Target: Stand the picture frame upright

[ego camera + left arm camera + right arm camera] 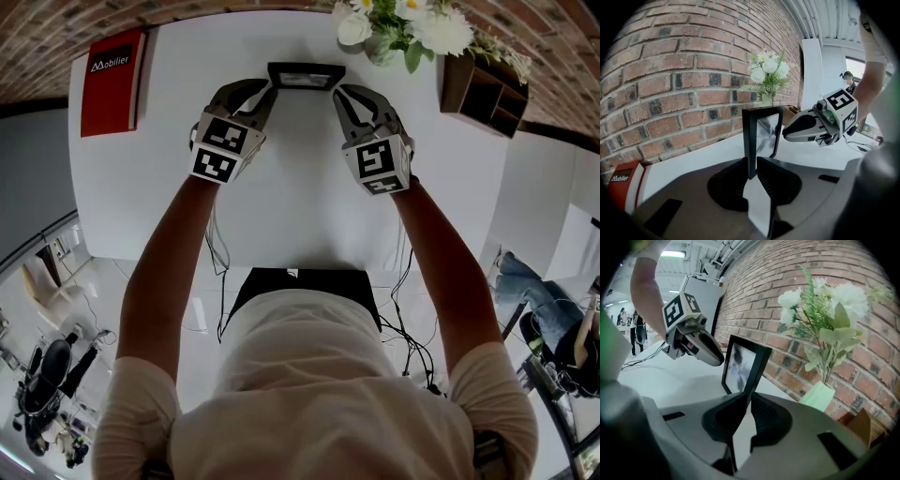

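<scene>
A black picture frame (302, 75) stands upright near the far edge of the white table (291, 206), its glass facing me. My left gripper (270, 91) is at its left side. In the left gripper view that side's bar (749, 140) sits between the jaws of the left gripper (752, 171) with a thin gap beside it, so the left gripper looks open. My right gripper (337, 94) is at the frame's right side. In the right gripper view the frame (743, 366) has its edge pinched between the jaws of the right gripper (747, 399).
A brick wall (670, 70) runs right behind the frame. A red book (112, 80) lies at the table's far left. White flowers in a pale green vase (816, 397) stand at the far right, and a wooden organiser (483, 89) is beyond them.
</scene>
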The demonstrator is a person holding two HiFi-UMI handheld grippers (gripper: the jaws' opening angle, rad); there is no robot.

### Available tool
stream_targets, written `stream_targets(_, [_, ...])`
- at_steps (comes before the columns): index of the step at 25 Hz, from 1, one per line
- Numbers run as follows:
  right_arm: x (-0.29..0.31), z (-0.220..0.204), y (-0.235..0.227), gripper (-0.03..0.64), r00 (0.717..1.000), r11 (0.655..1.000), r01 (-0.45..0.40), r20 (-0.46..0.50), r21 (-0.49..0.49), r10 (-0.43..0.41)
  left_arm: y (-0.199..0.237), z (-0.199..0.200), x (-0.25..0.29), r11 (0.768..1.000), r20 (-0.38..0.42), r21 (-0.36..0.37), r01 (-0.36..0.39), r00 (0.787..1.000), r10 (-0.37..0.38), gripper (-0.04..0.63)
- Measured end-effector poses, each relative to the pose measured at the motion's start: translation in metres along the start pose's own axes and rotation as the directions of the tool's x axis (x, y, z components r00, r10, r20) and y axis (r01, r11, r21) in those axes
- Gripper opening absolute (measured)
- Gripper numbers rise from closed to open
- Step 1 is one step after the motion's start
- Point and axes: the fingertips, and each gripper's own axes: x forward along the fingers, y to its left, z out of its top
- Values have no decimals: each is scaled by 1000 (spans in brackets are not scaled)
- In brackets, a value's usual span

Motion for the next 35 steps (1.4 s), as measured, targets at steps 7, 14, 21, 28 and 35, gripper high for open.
stream_targets(7, [-8,-2,5,35,1000,1000,7,-6,17,-7,2,-6,-8,1000,3,-15,-5,1000,5,56])
stream_targets(14, [-23,1,14,35,999,998,30,-14,48,-29,-5,-9,-27,999,17,-34,-2,1000,3,57])
stream_targets(21, [-49,10,31,35,998,994,56,-13,90,-55,-19,-11,-61,998,45,-62,10,999,-8,64])
stream_targets(28, [-84,15,59,35,997,986,76,-15,147,-74,-41,-16,-107,993,93,-113,37,995,-26,74])
stream_targets(35, [-132,22,97,35,996,966,93,-5,242,-94,-73,-28,-161,983,141,-166,80,988,-57,84])
